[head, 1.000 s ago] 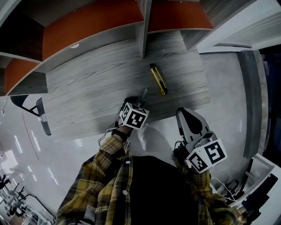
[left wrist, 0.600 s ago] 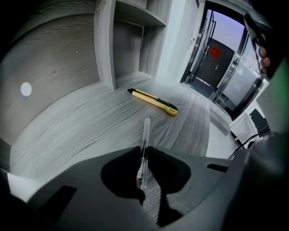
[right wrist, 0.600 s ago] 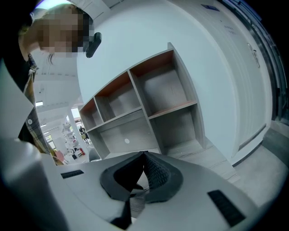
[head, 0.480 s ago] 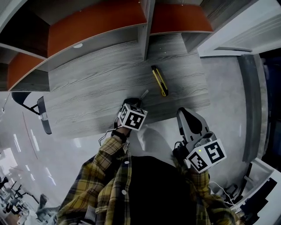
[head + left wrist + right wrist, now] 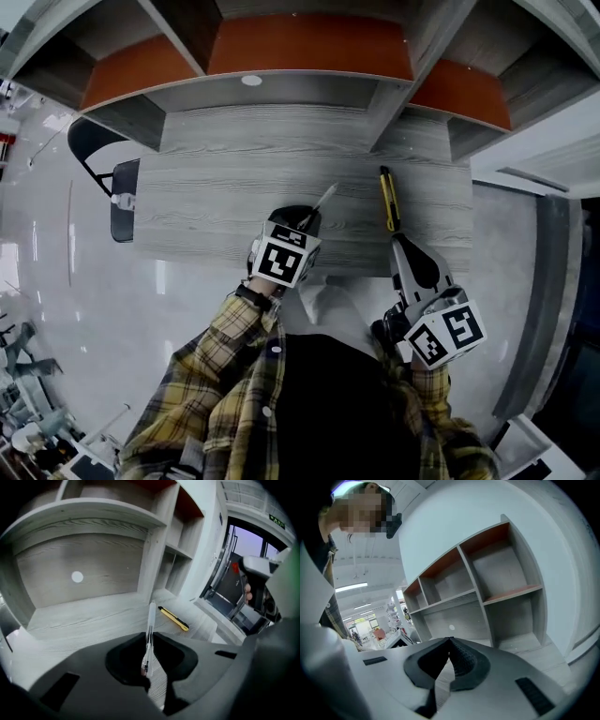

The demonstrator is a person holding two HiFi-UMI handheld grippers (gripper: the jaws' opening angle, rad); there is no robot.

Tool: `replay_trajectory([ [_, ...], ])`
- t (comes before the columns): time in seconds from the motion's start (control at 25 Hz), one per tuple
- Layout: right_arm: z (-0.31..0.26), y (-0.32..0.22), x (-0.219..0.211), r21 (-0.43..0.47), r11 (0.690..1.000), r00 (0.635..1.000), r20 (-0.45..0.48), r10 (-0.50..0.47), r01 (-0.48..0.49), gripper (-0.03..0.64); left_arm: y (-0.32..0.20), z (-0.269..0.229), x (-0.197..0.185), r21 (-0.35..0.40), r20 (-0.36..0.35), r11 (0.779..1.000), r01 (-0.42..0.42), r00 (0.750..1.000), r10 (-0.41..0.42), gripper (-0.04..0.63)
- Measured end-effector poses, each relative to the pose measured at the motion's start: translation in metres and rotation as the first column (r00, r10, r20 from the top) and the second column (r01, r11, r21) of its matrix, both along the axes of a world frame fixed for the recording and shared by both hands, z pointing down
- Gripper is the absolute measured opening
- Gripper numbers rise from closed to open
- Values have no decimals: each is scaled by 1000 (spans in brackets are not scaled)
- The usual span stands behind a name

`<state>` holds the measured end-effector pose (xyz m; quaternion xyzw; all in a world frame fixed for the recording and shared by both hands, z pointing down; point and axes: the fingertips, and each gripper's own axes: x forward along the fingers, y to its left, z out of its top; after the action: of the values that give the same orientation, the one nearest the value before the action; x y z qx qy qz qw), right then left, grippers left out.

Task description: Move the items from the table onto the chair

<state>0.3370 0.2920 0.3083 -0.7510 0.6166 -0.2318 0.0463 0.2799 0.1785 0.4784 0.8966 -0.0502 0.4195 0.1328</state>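
Left gripper (image 5: 300, 218) has its jaws nearly together, just been closing, and they're pinched on the slim clear plastic pen (image 5: 150, 620). It's caught down by its lower end, the rest sticking up and out ahead of the gripper, above the grey wood-grain counter (image 5: 216, 202). Looks lifted clear, I'd say, though the very bottom of the pen is hidden behind the jaws.

Right gripper (image 5: 449, 641) is fully closed with nothing between its jaws, hanging at the counter's near edge close to the yellow-and-black utility knife (image 5: 387, 197), which still lies flat on the counter. The black chair (image 5: 123, 199) sits off the counter's left end, well apart from both.

Now the danger: that's a thin, smooth barrel held at one end, so a quick swing towards the chair could let it pivot or slide out onto the floor. The free tip also points at the grey shelf uprights (image 5: 394, 112); a careless turn could knock it there and lever it loose.
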Motion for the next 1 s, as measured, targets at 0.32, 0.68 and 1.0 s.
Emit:
replay_trajectory([
  [0.32, 2, -74, -61, -5, 968, 968, 4, -249, 249, 17, -94, -65, -87, 5, -140, 954, 300, 945, -297, 52],
  [0.68, 6, -157, -156, -47, 911, 912, -10, -410, 409, 17, -210, -84, -259, 41, -161, 828, 559, 822, -546, 52],
  [1.0, 36, -244, -288, -115, 871, 879, 36, -476, 477, 17, -337, -65, -423, 38, -109, 752, 658, 751, -651, 52],
])
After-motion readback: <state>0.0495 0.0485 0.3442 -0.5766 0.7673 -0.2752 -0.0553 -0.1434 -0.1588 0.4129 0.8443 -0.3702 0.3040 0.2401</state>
